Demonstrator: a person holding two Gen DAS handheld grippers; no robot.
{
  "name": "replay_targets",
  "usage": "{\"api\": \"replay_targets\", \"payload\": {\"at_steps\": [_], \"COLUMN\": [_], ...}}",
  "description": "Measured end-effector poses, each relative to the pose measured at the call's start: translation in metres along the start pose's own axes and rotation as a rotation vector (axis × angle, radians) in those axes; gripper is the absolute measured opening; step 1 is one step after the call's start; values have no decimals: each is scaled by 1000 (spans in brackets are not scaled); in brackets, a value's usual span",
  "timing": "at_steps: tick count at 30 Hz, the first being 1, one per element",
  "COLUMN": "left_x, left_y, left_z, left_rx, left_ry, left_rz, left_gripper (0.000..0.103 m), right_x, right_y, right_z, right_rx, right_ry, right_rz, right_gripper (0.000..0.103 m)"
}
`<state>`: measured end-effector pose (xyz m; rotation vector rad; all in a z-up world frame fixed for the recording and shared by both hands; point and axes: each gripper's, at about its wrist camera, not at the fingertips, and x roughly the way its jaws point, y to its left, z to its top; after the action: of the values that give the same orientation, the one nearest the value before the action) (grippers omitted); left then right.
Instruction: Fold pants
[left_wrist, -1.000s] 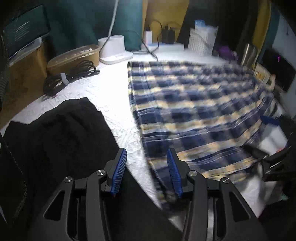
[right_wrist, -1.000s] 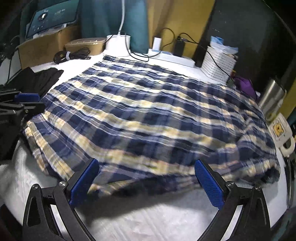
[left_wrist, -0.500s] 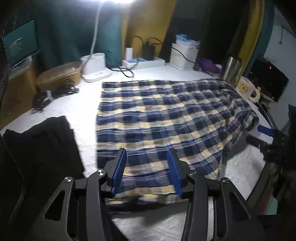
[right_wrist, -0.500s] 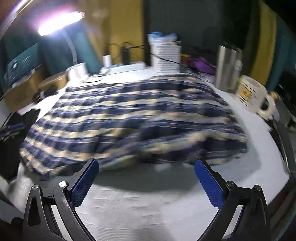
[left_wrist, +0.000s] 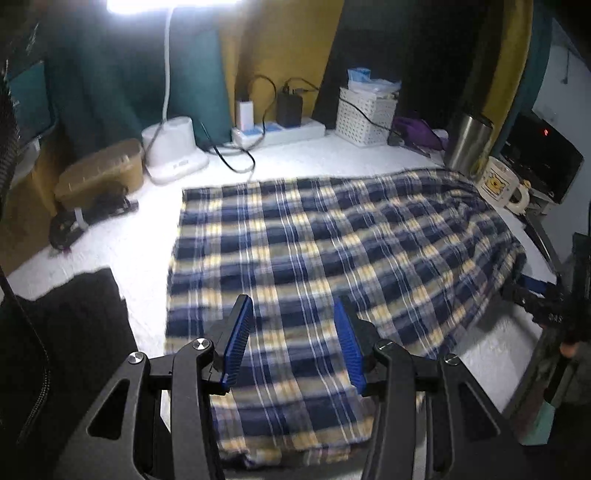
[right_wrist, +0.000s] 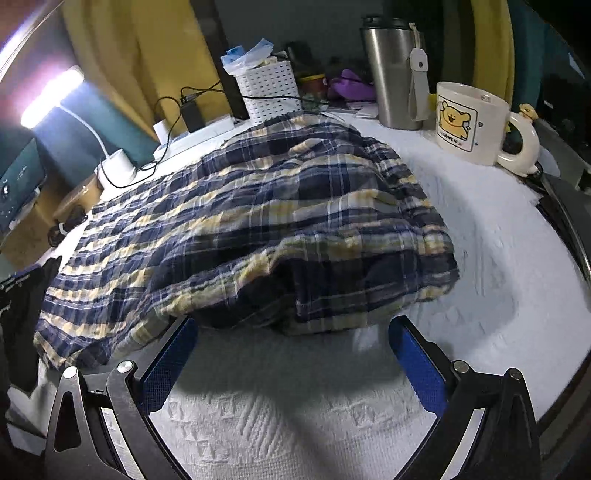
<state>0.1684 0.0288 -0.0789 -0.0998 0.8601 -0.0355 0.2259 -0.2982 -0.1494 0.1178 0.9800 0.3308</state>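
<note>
The plaid pants (left_wrist: 325, 266) lie spread on the white textured cover (right_wrist: 498, 258) of the table, blue and yellow checks, mostly flat but bunched up at one end. The left gripper (left_wrist: 293, 343) hangs above the near edge of the pants, its two blue pads partly apart, and the cloth passes below the gap; I see nothing pinched between the pads, so it holds nothing. To the left of its fingers lies a black garment (left_wrist: 74, 325) on the cover, and far ahead of the fingertips stand a white lamp base (left_wrist: 173, 155), a power strip (left_wrist: 280, 131) with chargers, and a white perforated basket (left_wrist: 365, 116). The right gripper (right_wrist: 293, 345) has its jaws wide apart and empty; only the white cover is between the pads. Just ahead of its fingertips is the bunched end of the pants, where the fabric rises in a rumpled fold with a dark opening under it, and the left blue pad is very close to the hem or just under it; I cannot tell if it touches. Beyond the right finger, well apart from the pants, stand a cream mug (right_wrist: 476, 125) with a yellow bear picture and a steel tumbler (right_wrist: 391, 74) behind it.
</note>
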Motion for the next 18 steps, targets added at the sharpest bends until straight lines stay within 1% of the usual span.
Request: {"api": "replay_targets", "payload": {"at_steps": [1,2,4,11,15,18], "left_x": [0,1,3,10,13,14], "left_y": [0,1,1,6,10,16], "left_z": [3,6,10,18,19,20], "left_rx": [-6,-11,-14,-29,-32,-43], "left_ry": [-5,-10,-21,-27,-25,-23], "left_rz": [-1,-1,7,16,26,30], "left_gripper": [46,47,54,54,54,54], "right_x": [0,1,5,12,14,19], "right_y": [-2,-5,-10,-14,-26,-27], "right_z": [1,3,6,16,26,32], "right_rx": [11,38,86,117,174,159], "right_ry": [-3,-6,4,9,5,2], "right_rz": [12,47,96,116,140,139], "right_gripper": [103,103,103,103,103,103]}}
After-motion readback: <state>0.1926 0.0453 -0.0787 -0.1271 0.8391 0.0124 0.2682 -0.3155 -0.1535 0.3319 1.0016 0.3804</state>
